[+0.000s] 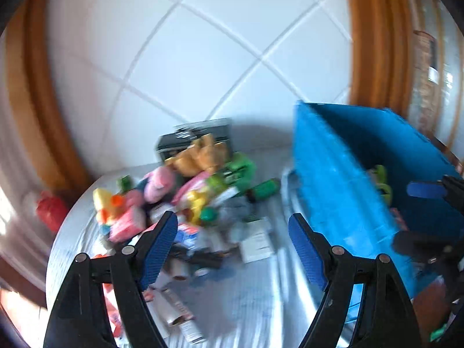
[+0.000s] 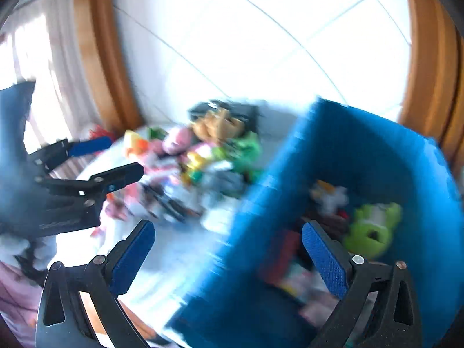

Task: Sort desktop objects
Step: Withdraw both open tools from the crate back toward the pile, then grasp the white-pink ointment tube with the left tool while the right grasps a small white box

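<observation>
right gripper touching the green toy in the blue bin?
Cannot tell. In the right wrist view the open right gripper has one finger overlapping the blue bin beside the green toy, but blur hides any gap.

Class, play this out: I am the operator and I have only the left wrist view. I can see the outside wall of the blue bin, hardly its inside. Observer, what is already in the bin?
Observer: In the right wrist view, a green plush toy lies inside the blue bin, near its far right side.
Operator: Anything else in there?
Observer: Yes, a whitish toy with orange sits behind the green one; darker blurred items lie in front, too smeared to name.
Operator: Is the right gripper carrying something?
Observer: No. The right gripper is open and empty, one finger over the bin, the other over the table.
</observation>
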A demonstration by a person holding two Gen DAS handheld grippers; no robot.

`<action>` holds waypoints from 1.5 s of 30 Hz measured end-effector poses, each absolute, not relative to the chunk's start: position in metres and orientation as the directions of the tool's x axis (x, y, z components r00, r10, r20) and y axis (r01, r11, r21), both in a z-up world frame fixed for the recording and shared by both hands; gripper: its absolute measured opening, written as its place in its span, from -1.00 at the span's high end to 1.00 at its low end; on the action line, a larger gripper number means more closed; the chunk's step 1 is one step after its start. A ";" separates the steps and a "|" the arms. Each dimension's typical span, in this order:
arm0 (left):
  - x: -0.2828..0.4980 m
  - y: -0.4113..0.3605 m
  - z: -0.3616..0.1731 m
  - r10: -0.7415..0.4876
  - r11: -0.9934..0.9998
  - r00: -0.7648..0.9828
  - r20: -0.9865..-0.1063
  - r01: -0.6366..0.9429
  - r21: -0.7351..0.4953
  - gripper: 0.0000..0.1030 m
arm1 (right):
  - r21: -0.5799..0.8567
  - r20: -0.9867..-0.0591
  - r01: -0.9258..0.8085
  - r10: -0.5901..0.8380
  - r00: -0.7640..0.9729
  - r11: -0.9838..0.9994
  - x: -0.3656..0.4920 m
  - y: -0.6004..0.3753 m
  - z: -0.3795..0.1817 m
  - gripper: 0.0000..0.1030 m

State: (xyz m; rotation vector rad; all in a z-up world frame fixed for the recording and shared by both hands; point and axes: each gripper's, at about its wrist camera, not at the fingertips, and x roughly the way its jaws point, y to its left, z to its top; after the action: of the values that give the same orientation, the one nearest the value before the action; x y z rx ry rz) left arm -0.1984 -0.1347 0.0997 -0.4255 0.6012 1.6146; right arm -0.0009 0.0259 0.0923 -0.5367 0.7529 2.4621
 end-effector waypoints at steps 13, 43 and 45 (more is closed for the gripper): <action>-0.407 -0.213 -0.057 0.524 -0.473 -0.327 -0.786 -0.880 0.051 -0.53 | 0.361 -0.595 -0.460 0.179 -0.783 -0.811 -0.178 -0.039 0.040 -1.00; -0.440 -0.215 -0.224 0.377 -0.307 -0.139 -0.916 -0.952 0.018 0.54 | 0.353 -0.852 -0.547 -0.019 -0.523 -0.759 -0.358 -0.117 -0.112 0.17; -0.439 -0.215 -0.224 0.375 -0.311 -0.125 -0.919 -0.950 0.002 0.67 | 0.345 -0.855 -0.542 -0.018 -0.519 -0.767 -0.360 -0.121 -0.113 0.39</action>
State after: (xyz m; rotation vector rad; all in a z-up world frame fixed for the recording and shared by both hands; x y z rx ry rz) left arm -0.4389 -0.2152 -0.2243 -1.0804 0.7858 1.6441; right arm -0.3599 -0.1206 -0.1134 -1.3243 0.8620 2.3357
